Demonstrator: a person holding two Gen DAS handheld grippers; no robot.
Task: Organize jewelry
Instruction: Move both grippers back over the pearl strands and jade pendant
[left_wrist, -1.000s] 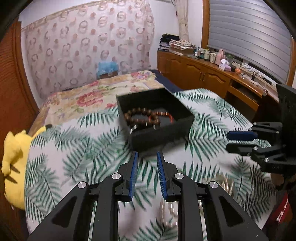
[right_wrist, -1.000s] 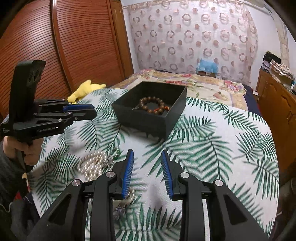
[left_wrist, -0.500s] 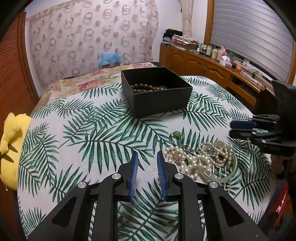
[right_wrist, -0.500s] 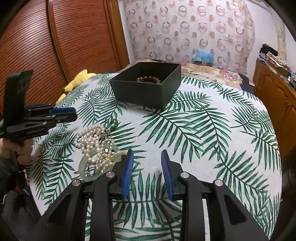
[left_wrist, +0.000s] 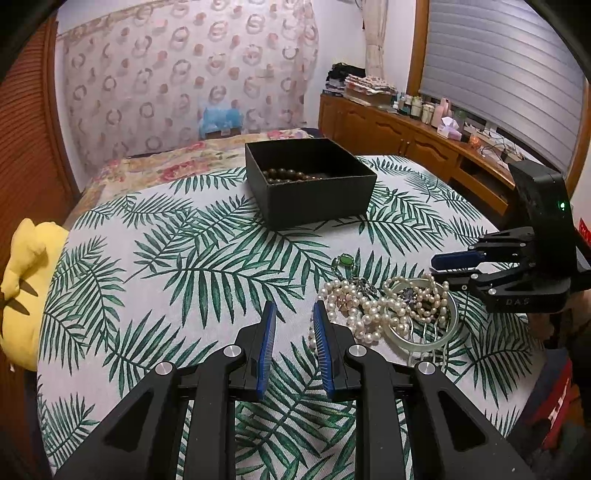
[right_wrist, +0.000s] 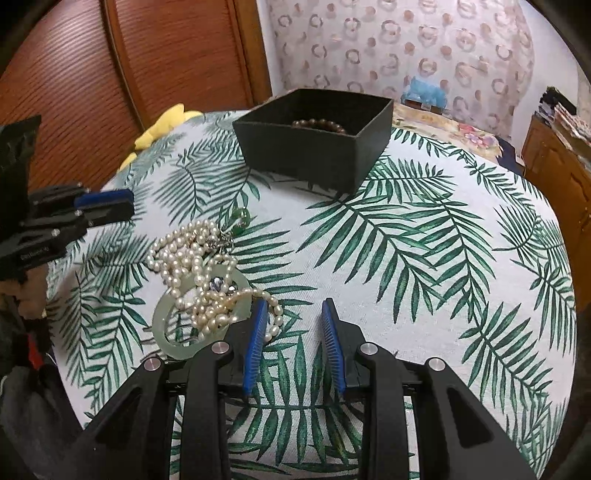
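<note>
A black open box (left_wrist: 314, 184) holds a brown bead bracelet (left_wrist: 284, 175); it also shows in the right wrist view (right_wrist: 314, 144). A tangle of pearl necklaces (left_wrist: 362, 302) lies over a pale green jade bangle (left_wrist: 424, 339), with a green pendant (left_wrist: 345, 261) beside it. In the right wrist view the pearls (right_wrist: 192, 258), bangle (right_wrist: 162, 325) and pendant (right_wrist: 242, 218) lie left of my right gripper (right_wrist: 291, 314). My left gripper (left_wrist: 291, 314) is open and empty, just left of the pile. My right gripper (left_wrist: 439, 267) is open and empty beside the pile.
The round table (left_wrist: 166, 258) has a palm-leaf cloth. A yellow plush toy (left_wrist: 26, 280) sits at its left edge. A bed (left_wrist: 166, 162) lies behind, a wooden cabinet (left_wrist: 406, 136) with clutter to the right, and a wooden wardrobe (right_wrist: 147, 55) to the left.
Both grippers have pulled back from the box and lowered toward the jewelry pile. The pile is now nearer to both. Both stay open and empty.
</note>
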